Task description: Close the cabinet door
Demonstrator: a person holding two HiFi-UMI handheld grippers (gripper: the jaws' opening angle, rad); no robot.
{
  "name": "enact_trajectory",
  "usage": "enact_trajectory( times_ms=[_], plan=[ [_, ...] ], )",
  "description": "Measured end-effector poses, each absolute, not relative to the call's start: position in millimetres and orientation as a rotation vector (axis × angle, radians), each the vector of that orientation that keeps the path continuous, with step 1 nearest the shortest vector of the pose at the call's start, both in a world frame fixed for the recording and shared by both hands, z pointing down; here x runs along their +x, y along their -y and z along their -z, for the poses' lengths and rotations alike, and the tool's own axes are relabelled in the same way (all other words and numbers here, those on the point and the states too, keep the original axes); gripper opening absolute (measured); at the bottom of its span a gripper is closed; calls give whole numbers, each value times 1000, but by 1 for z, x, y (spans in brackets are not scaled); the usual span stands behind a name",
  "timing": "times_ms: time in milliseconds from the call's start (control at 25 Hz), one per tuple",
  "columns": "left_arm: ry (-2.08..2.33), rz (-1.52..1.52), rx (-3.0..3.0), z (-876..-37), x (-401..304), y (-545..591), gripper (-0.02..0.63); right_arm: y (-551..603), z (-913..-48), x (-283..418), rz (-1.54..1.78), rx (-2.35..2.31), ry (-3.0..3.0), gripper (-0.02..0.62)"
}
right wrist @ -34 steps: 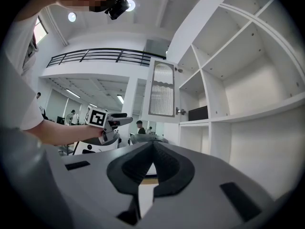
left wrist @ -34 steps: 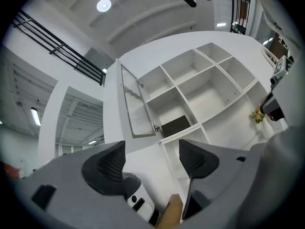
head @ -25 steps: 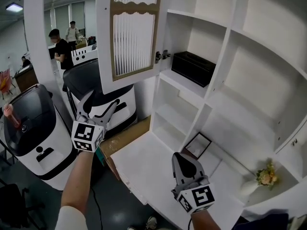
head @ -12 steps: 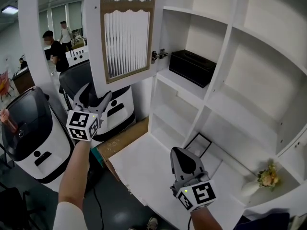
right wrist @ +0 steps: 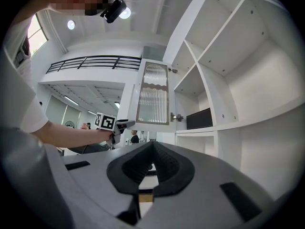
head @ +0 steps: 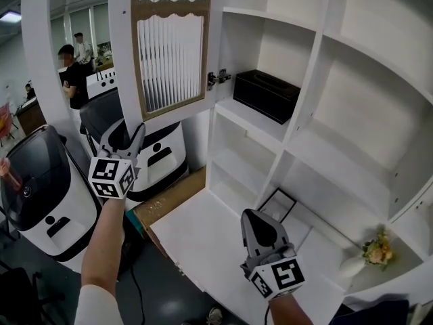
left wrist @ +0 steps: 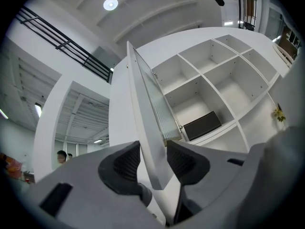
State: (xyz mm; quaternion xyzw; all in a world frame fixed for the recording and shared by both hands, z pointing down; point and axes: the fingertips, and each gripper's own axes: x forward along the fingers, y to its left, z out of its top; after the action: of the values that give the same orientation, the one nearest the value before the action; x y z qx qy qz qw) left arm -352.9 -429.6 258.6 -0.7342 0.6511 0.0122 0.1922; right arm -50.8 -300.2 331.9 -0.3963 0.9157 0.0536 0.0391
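Jaws of the left gripper (head: 125, 135), having just been closing, are pinching the lower edge of the wide-open cabinet door (head: 169, 59), readying its swing shut; right gripper (head: 258, 221) is hovering, pressed together, empty.

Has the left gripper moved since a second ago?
Yes, the left gripper rose to the cabinet door; its jaws have just been closing on its edge.

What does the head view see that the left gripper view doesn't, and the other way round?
Only the head view: the right gripper, jaws together, and a picture frame. Only the left gripper view: a round ceiling lamp, and the left gripper up close, whose jaws have just been closing on the cabinet door edge. Both: the open door and the black box.
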Motion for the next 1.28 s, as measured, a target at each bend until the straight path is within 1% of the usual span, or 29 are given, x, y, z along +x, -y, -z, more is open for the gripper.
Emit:
enact_trajectory(
  times_ms=[40, 640, 1280],
  plan=[
    [-1832, -38, -2056, -258, -354, 429, 156, 301, -332, -49, -162, -1217, -2806, -2],
    [-1835, -19, -2006, -260, -336, 411, 143, 291, -331, -37, -170, -1218, -2802, -3],
    [-1795, 22, -1967, -259, -276, 382, 118, 259, -329, -9, -180, -1248, -2771, -3]
  ],
)
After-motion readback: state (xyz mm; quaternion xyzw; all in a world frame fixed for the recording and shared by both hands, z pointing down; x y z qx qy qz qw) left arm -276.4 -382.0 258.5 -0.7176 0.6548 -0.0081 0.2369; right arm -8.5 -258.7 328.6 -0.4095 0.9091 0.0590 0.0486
